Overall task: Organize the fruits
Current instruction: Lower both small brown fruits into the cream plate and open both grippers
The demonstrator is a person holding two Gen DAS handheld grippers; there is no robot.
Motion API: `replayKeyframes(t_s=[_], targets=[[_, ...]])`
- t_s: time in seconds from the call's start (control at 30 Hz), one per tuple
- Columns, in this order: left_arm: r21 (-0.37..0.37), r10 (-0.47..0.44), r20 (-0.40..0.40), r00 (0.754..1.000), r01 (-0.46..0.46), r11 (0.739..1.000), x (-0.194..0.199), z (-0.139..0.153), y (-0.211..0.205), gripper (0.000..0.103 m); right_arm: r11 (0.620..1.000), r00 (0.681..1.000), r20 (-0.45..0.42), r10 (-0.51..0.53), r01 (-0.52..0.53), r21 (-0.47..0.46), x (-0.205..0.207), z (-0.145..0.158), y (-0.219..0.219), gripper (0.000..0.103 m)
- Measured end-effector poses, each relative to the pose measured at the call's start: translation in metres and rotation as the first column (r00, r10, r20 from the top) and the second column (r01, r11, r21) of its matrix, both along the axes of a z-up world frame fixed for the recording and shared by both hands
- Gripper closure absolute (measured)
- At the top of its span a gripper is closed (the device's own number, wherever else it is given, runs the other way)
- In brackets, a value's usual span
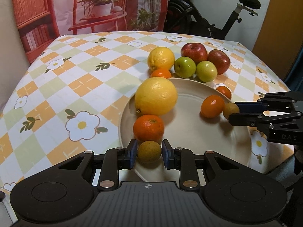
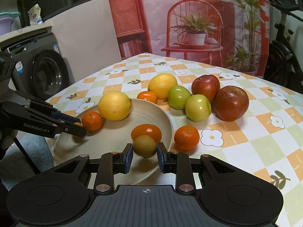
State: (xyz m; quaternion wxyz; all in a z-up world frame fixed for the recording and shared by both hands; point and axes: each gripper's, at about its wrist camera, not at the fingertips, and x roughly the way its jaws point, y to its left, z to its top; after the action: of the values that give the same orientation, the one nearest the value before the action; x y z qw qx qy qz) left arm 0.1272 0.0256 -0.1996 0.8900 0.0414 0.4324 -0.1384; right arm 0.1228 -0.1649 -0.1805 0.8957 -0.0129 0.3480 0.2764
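A beige plate [image 1: 189,132] [image 2: 106,141] lies on the flowered tablecloth. On it are a lemon [image 1: 156,96] [image 2: 114,106], a tangerine [image 1: 148,128] [image 2: 92,121] and another tangerine [image 1: 212,106] [image 2: 146,132]. My left gripper [image 1: 149,152] [image 2: 79,126] is shut on a small brown fruit [image 1: 149,151] over the plate's near rim. My right gripper [image 2: 144,154] [image 1: 233,111] is shut on a second small brown fruit [image 2: 144,146] [image 1: 230,110] above the plate, beside the tangerine.
Off the plate lie a second lemon [image 1: 161,58] [image 2: 162,85], two green apples [image 1: 185,67] [image 1: 206,71], two red apples [image 1: 194,52] [image 1: 219,61] and tangerines [image 1: 161,73] [image 1: 224,91]. An exercise bike [image 1: 217,19] and a washing machine [image 2: 43,70] stand beyond the table.
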Motion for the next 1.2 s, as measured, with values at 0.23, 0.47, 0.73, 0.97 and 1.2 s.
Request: replayKeyframes(t_s=[0.23,0.47,0.73,0.97,1.2], targets=[[0.016,0.008,0.021,1.0,-0.008,1.0,0.008,-0.001,0.0,0.074,1.0,1.0,0.011,-0.001,0.001,-0.028,0.015,-0.001,0.006,0.078],[0.024,0.005,0.031,1.0,-0.006,1.0,0.01,-0.002,0.0,0.074,0.999,1.0,0.01,0.004,-0.004,-0.041,0.023,-0.004,0.009,0.078],[0.025,0.012,0.033,0.999,-0.012,1.0,0.007,-0.002,-0.001,0.073,0.999,1.0,0.017,0.002,-0.001,-0.037,0.021,-0.006,0.01,0.078],[0.024,0.02,0.035,0.999,-0.021,0.999,0.005,0.0,-0.001,0.073,0.999,1.0,0.023,-0.003,0.004,-0.037,0.022,-0.006,0.01,0.078],[0.018,0.029,0.04,0.999,-0.03,0.999,0.003,0.001,0.001,0.073,0.999,0.999,0.038,-0.014,0.015,-0.032,0.02,-0.004,0.009,0.078]])
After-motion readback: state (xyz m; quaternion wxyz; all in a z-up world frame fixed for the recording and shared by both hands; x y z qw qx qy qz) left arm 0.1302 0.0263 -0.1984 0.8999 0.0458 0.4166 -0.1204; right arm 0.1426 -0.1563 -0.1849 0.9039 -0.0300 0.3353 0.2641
